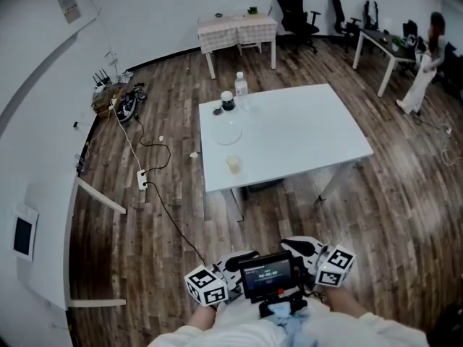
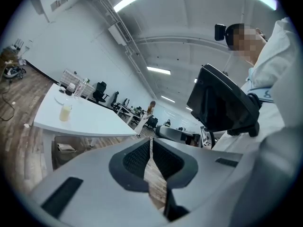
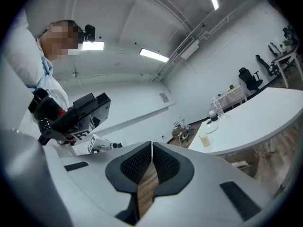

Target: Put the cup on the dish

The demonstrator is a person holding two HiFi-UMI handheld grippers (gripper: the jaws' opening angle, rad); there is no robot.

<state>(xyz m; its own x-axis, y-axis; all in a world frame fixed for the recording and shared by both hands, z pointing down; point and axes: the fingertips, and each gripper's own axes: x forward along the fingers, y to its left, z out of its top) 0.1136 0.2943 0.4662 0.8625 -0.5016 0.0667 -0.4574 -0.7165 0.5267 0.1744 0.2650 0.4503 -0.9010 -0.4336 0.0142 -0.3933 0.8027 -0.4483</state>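
In the head view, the cup (image 1: 233,164) stands on the table (image 1: 304,139), near the dish (image 1: 227,132) but apart from it. In the left gripper view, the left gripper (image 2: 150,143) has its jaws pressed together on nothing, with the cup far off. In the right gripper view, the right gripper (image 3: 151,148) is likewise closed and empty, well away from the cup.

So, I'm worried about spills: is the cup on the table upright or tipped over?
Upright. The cup stands on its base on the white table, rim up, apart from the dish.
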